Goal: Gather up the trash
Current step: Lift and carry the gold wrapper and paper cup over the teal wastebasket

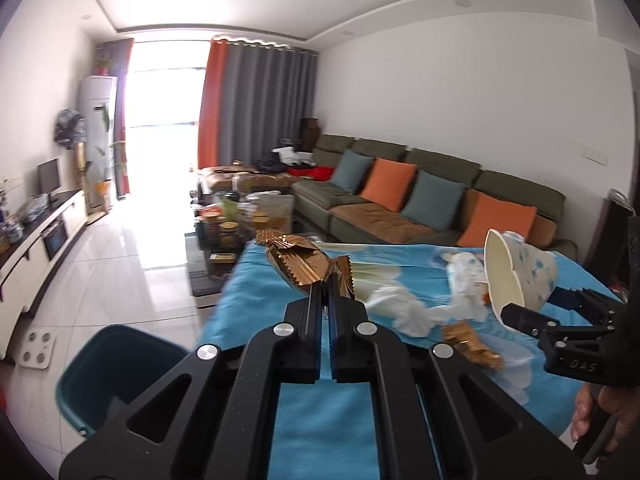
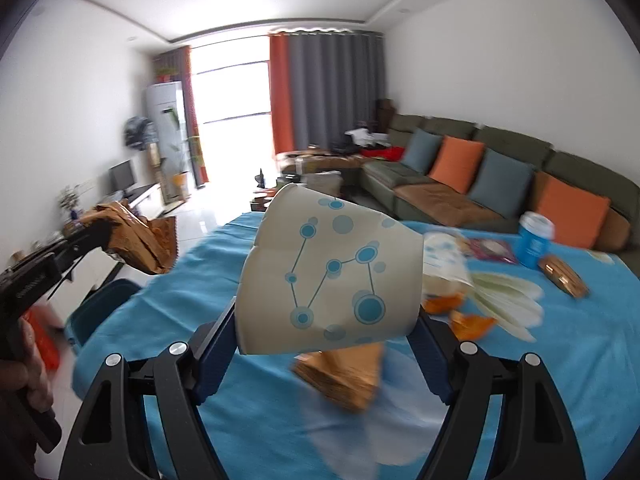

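Observation:
My left gripper (image 1: pixel 326 292) is shut on a crumpled golden wrapper (image 1: pixel 300 260), held up over the left edge of the blue-clothed table (image 1: pixel 320 420). From the right wrist view the same gripper (image 2: pixel 96 236) and wrapper (image 2: pixel 136 240) hang above a teal bin (image 2: pixel 104 308). My right gripper (image 2: pixel 328 328) is shut on a white paper cup with blue dots (image 2: pixel 332 276). The cup lies sideways between the jaws, lifted off the table, its mouth turned toward the left; it shows at the right of the left wrist view (image 1: pixel 520 276).
The teal bin (image 1: pixel 108 368) stands on the floor beside the table's left edge. On the cloth lie white tissues (image 1: pixel 404 308), another golden wrapper (image 2: pixel 344 376), orange scraps (image 2: pixel 460 312), a blue can (image 2: pixel 534 240) and a purple packet (image 2: pixel 492 250). A sofa (image 1: pixel 400 200) stands behind.

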`<state>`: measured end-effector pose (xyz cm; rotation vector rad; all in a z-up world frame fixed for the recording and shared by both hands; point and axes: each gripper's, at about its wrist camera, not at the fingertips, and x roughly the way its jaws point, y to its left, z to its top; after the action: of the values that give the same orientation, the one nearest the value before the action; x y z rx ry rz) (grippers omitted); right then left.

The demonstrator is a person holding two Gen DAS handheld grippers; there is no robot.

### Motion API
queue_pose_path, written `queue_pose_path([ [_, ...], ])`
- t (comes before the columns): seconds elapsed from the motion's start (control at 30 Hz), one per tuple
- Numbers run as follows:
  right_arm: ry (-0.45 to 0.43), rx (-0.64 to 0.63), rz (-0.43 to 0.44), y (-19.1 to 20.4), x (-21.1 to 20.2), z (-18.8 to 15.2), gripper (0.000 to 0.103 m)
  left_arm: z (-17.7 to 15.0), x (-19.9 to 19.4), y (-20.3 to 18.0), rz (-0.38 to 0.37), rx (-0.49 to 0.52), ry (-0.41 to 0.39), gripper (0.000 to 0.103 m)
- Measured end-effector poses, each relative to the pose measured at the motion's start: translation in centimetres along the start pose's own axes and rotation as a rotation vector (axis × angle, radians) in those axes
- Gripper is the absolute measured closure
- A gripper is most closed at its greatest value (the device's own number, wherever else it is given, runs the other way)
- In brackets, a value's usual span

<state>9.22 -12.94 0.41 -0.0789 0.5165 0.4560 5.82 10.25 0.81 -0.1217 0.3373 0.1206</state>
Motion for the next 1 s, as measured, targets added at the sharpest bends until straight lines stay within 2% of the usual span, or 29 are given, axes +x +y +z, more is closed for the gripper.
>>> queue_pose_path([
  [0.27,-0.017,-0.080,0.118,4.9,0.9,2.0,0.027,-0.6,-3.1,4.7,0.099,-0.049,-0.015,0.100],
  [0.63,0.014,-0.185,0.300,11.8,3.8,3.7,0.027,-1.4,-7.5,10.9,0.246,-0.109,-0.035,0.100],
  [0.83,0.029,-0.252,0.382,16.1,5.6,4.7,0.027,-2.6,-9.0,14.5,0.315,-0.129,-0.011,0.100],
  [1.0,0.085,-0.281,0.462,19.3,7.9,5.1,0.027,-4.0,-9.1,17.2,0.369,-0.148,0.033,0.100],
])
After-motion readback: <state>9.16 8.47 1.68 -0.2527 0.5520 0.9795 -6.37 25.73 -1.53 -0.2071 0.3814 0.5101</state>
